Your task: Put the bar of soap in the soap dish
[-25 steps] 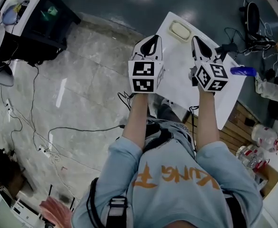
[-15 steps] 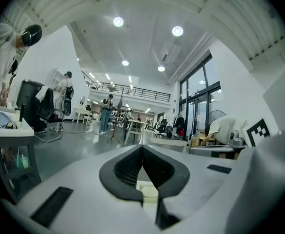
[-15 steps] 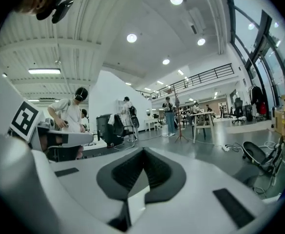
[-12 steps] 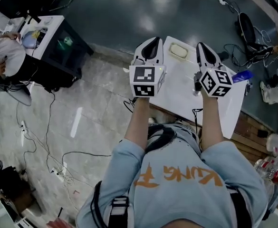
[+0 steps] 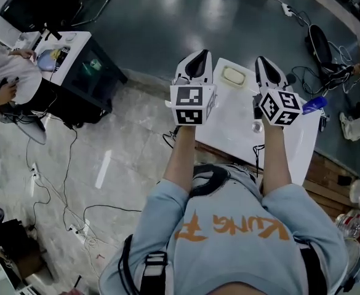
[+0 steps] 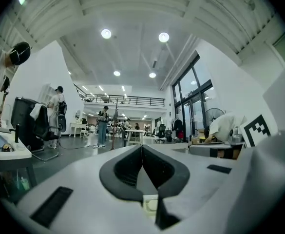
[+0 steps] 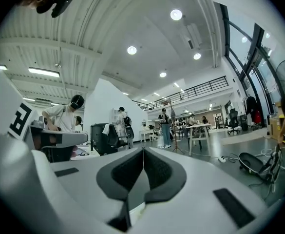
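Observation:
The soap dish (image 5: 234, 75) is a pale rounded rectangle at the far end of the white table (image 5: 229, 125), and a cream bar seems to lie in it. My left gripper (image 5: 199, 56) is held up level over the table's left edge, just left of the dish, its jaws closed with nothing between them. My right gripper (image 5: 263, 60) hangs right of the dish, also shut and empty. In the left gripper view the pads (image 6: 127, 167) meet at the tips (image 6: 142, 148) against the open hall. The right gripper view shows its gripper (image 7: 143, 151) likewise closed.
A small clear round object (image 5: 257, 126) lies on the table and a blue item (image 5: 313, 104) sits at its right edge. A black cabinet (image 5: 84, 72) with a person beside it stands at left. Cables (image 5: 63, 183) run across the floor; bottles (image 5: 359, 226) lie at lower right.
Both grippers have risen, staying shut and empty. The table and dish now look smaller and farther below them, and the view takes in more of the floor beyond.

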{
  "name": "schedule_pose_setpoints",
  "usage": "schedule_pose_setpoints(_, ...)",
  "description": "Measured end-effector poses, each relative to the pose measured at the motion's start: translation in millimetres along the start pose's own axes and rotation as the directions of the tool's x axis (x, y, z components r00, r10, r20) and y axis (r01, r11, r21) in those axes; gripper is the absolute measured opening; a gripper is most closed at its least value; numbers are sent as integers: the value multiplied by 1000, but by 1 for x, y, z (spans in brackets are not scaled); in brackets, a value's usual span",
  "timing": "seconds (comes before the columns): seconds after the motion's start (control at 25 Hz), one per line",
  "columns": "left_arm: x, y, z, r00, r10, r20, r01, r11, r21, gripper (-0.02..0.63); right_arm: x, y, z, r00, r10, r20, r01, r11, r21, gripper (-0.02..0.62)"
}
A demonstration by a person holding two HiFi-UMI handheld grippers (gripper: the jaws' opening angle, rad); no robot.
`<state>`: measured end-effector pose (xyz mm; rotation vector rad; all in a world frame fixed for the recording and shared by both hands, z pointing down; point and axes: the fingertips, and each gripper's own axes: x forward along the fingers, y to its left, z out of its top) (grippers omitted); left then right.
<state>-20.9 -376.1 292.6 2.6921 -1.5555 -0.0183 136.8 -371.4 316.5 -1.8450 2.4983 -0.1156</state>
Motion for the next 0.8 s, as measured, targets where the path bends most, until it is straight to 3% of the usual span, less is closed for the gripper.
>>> schedule_pose_setpoints(0.24, -5, 14, -8, 999, 28, -26, -29, 999, -22, 21, 9, 15, 2, 1000, 28, -12, -28, 999, -18, 29)
schedule_pose_setpoints(0.8, -2, 19, -1, 1000, 25, -1, -25, 999, -21, 21, 14, 23, 16, 999, 45, 20, -44, 997, -65, 29)
